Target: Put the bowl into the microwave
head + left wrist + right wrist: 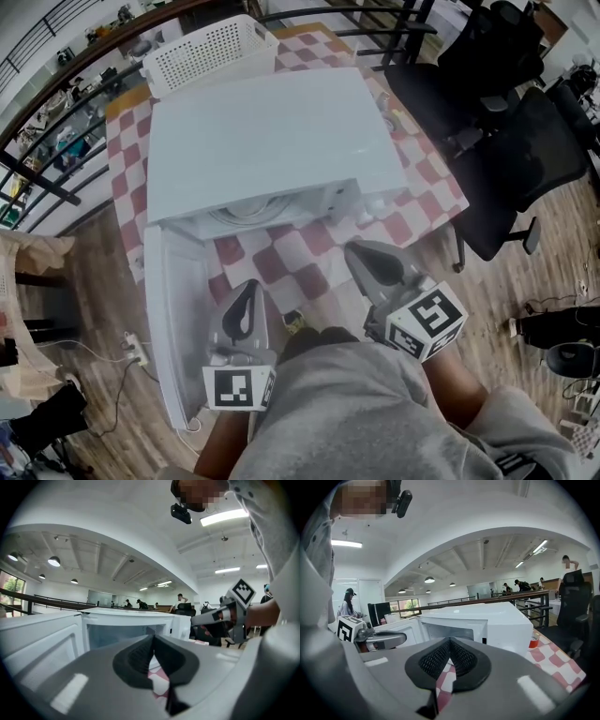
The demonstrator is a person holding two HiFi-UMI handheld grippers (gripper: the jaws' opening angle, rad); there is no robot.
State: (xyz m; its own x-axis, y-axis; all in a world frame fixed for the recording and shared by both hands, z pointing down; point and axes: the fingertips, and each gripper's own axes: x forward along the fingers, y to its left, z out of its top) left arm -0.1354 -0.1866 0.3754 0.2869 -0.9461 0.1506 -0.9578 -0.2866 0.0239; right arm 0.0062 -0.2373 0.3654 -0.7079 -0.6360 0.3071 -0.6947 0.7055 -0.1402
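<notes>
Both closed together, empty, left gripper (249, 287), right gripper (356, 249)

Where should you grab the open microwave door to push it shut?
Probably the free end of the door, nearest the left gripper, coming from its outer left side. It stands swung wide open, hinged at the microwave's left front corner, so that end should swing easiest.

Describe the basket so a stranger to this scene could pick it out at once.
Find the table with the red-and-white checked cloth; a white microwave with its door open fills most of it. At the far end, right behind the microwave, stands the basket: also white, but open-topped, with walls full of small holes.
</notes>
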